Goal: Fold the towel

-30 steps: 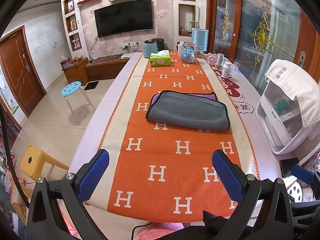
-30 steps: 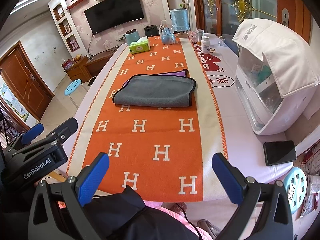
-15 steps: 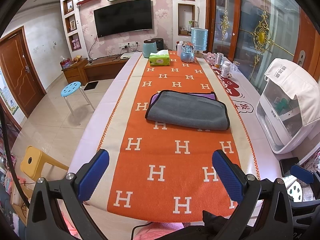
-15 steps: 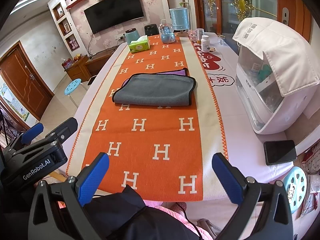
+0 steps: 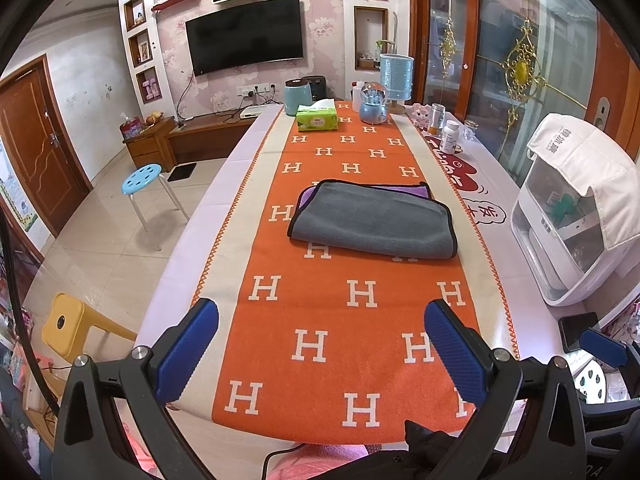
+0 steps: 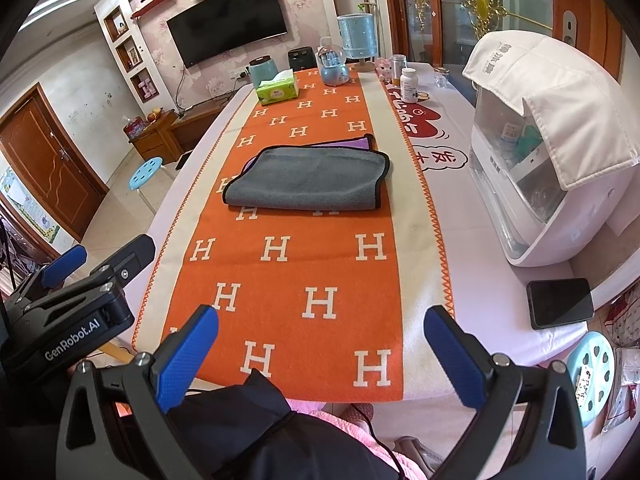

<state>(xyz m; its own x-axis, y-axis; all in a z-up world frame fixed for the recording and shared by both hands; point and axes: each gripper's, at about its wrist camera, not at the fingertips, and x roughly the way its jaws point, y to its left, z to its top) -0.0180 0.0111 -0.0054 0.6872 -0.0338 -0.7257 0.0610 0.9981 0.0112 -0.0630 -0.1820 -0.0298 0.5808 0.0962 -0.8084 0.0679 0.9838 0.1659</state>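
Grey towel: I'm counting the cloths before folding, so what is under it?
Under the grey towel a purple layer peeks out at its far edge, on the orange runner. Whether it's a separate cloth is hidden.

Far wall: pink floral wallpaper, wall-mounted television point(image 5: 246, 34), recessed shelf niches either side, low wooden TV cabinet point(image 5: 208, 136) beneath. Wooden door point(image 5: 34, 148) at left; floor of pale glossy tiles point(image 5: 96, 248) with a blue stool point(image 5: 143, 176) and a yellow stool point(image 5: 66, 326). Glass partition with gold ornament point(image 5: 520, 68) along the right side.
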